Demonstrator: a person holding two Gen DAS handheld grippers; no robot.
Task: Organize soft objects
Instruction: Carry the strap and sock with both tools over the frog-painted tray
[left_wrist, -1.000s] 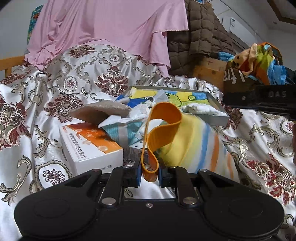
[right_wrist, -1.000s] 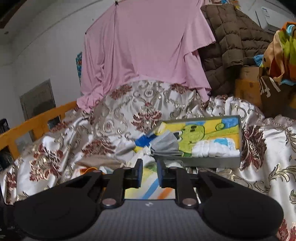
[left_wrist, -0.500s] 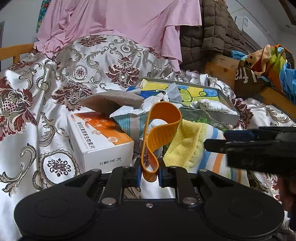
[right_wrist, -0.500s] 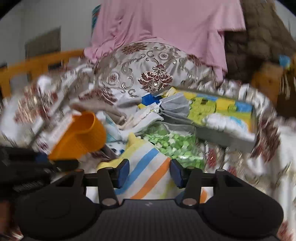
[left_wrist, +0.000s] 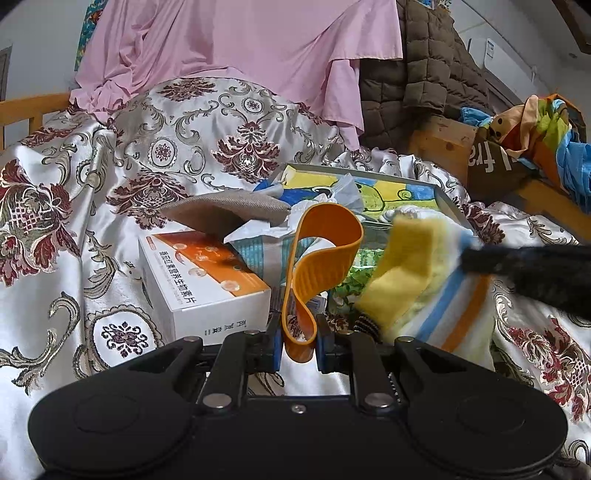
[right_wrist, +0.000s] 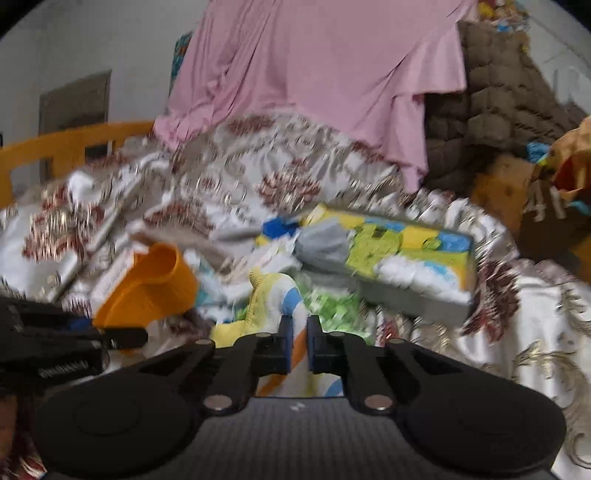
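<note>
While pink sheet (left_wrist: 229, 40) drapes behind, floral satin bedspread (left_wrist: 74, 206) w/ clutter.

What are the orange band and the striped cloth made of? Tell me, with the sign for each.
orange band: looks like rubber or silicone, matte with fine ribbing; it stands in a springy loop from the left gripper, whose jaws pinch it.
striped cloth: appears to be fuzzy terry or fleece, yellow with blue and orange stripes; its nap looks soft. The right gripper has its jaws closed on it.
</note>
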